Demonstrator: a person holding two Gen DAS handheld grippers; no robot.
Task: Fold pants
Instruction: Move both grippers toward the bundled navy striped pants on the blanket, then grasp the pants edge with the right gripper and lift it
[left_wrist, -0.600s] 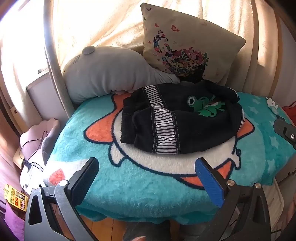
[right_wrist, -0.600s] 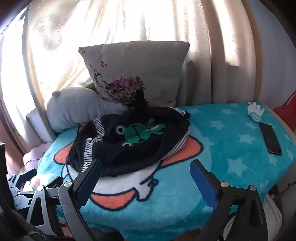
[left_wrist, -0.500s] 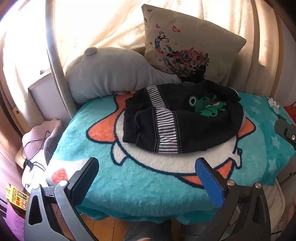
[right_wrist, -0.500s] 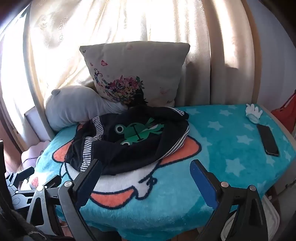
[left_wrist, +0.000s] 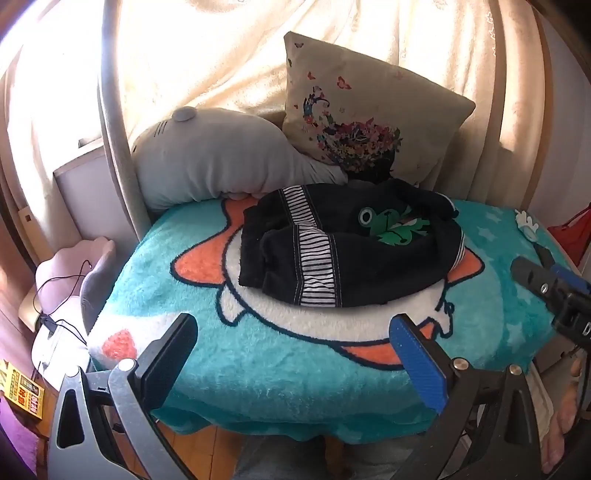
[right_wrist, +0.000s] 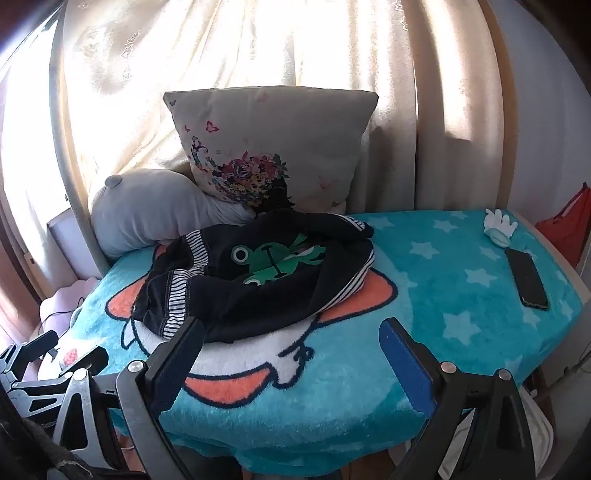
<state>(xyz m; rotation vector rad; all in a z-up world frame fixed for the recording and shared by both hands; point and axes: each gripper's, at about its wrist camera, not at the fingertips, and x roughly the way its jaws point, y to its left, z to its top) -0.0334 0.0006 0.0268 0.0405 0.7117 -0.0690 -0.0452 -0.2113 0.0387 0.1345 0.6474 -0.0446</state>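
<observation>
Black pants (left_wrist: 347, 254) (right_wrist: 255, 284) with white-striped side bands and a green frog print lie crumpled in a heap on a turquoise blanket (left_wrist: 258, 354) (right_wrist: 443, 295). My left gripper (left_wrist: 293, 338) hovers open over the blanket's near edge, short of the pants, nothing between its fingers. My right gripper (right_wrist: 291, 341) is open too, its left finger just in front of the heap's near hem. Part of the right gripper (left_wrist: 550, 291) shows at the right of the left wrist view, and the left gripper (right_wrist: 55, 369) shows at the lower left of the right wrist view.
A grey plush cushion (left_wrist: 214, 158) and a floral pillow (left_wrist: 369, 122) lean against a curtain behind the pants. A black phone (right_wrist: 526, 278) and a small white glove toy (right_wrist: 498, 223) lie at the blanket's far right. Wooden floor and cables (left_wrist: 55, 295) lie left.
Both grippers have edged slightly nearer to the bed, so the pants look a little larger. Both stay open. The pants have not moved.
</observation>
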